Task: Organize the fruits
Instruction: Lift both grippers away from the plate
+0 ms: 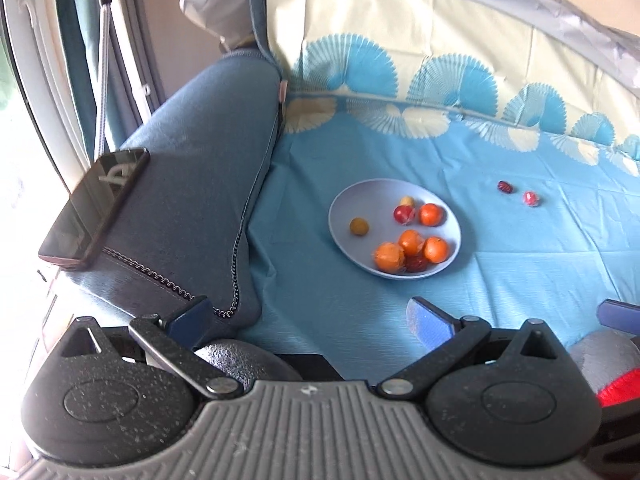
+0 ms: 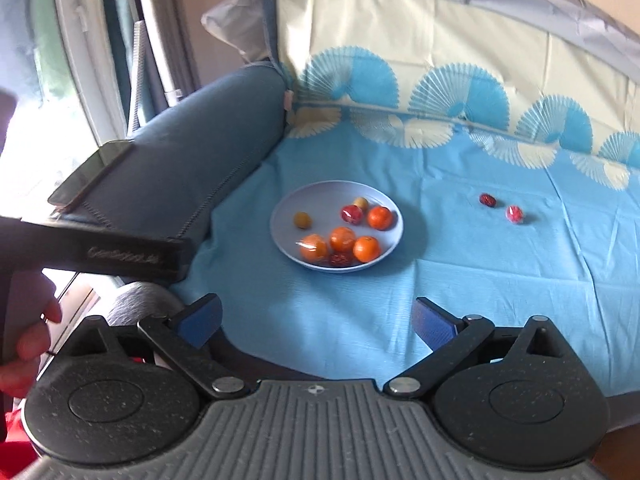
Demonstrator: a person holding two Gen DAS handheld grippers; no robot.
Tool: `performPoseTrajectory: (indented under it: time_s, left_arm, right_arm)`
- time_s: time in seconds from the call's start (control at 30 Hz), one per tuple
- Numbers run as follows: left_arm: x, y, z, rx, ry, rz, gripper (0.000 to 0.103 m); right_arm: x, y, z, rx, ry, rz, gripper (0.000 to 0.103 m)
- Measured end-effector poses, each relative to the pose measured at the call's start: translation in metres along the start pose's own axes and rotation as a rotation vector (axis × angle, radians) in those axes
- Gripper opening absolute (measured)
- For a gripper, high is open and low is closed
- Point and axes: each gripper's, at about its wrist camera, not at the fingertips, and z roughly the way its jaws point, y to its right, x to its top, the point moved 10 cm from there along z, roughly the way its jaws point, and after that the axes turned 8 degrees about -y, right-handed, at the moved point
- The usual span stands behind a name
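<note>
A pale blue plate (image 1: 348, 216) (image 2: 292, 208) sits on the blue cloth and holds several oranges (image 1: 411, 242) (image 2: 342, 239), a red fruit (image 1: 404, 214) (image 2: 352, 213), a dark red date (image 1: 417, 264), and small yellow fruits (image 1: 359, 226) (image 2: 302, 219). A dark red date (image 1: 505, 187) (image 2: 487, 200) and a wrapped red fruit (image 1: 531, 198) (image 2: 515, 213) lie on the cloth right of the plate. My left gripper (image 1: 310, 318) is open and empty, held back near the plate's front. My right gripper (image 2: 318, 320) is open and empty, also short of the plate.
A blue sofa armrest (image 1: 200, 152) (image 2: 192, 148) stands at the left with a phone (image 1: 94, 208) (image 2: 84, 180) lying on it. The patterned cloth climbs the backrest (image 1: 440, 40) behind. The left gripper's body (image 2: 100, 254) and a hand show at the right wrist view's left.
</note>
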Motion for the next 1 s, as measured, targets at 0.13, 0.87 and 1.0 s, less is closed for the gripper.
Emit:
performPoseTrajectory:
  time_s: [0.13, 0.87, 1.0]
  left_arm:
    - [-0.006, 0.004, -0.015, 0.005, 0.026, 0.015, 0.103]
    - [-0.005, 0.002, -0.022, 0.001, 0.036, 0.026, 0.103]
    - [-0.003, 0.003, -0.018, -0.005, 0.028, 0.031, 0.103]
  right_arm:
    - [-0.002, -0.007, -0.015, -0.001, 0.025, -0.014, 0.102]
    - [-0.002, -0.004, -0.014, -0.005, 0.024, 0.019, 0.102]
    - [-0.001, 0.001, -0.008, -0.004, 0.017, 0.042, 0.102]
